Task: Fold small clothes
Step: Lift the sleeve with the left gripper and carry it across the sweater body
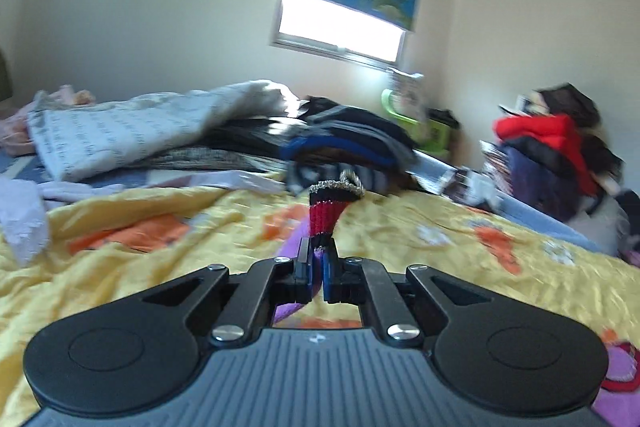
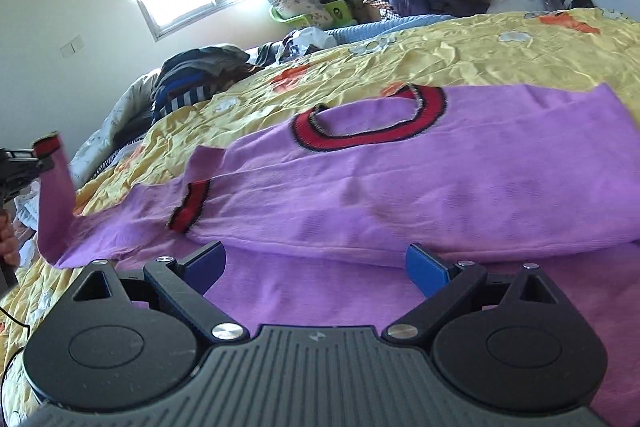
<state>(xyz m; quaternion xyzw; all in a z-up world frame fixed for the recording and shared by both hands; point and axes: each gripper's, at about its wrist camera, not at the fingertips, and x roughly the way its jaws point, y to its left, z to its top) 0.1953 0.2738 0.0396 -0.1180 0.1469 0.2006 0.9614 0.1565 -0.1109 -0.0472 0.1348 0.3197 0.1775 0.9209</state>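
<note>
Left wrist view: left gripper (image 1: 316, 263) clamps purple knit sweater's red-striped sleeve cuff (image 1: 326, 215), centre frame; sleeve fold-in next. Right gripper (image 2: 316, 267) jaws wide.

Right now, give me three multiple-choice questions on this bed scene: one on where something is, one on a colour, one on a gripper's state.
1. Where does the purple knitted sweater lie?
A. on the yellow patterned bedspread
B. on the floor
C. on a chair

2. What colour is the sweater's collar band?
A. green
B. red with dark edging
C. white

3. What is the left gripper doing?
A. hanging open
B. shut on nothing
C. shut on the sweater's red-striped sleeve cuff

Answers: 1 A, bedspread shows all around the sweater; 2 B, a red ring rims the neck; 3 C, the cuff sticks out between closed fingers, while the right gripper is open.
</note>
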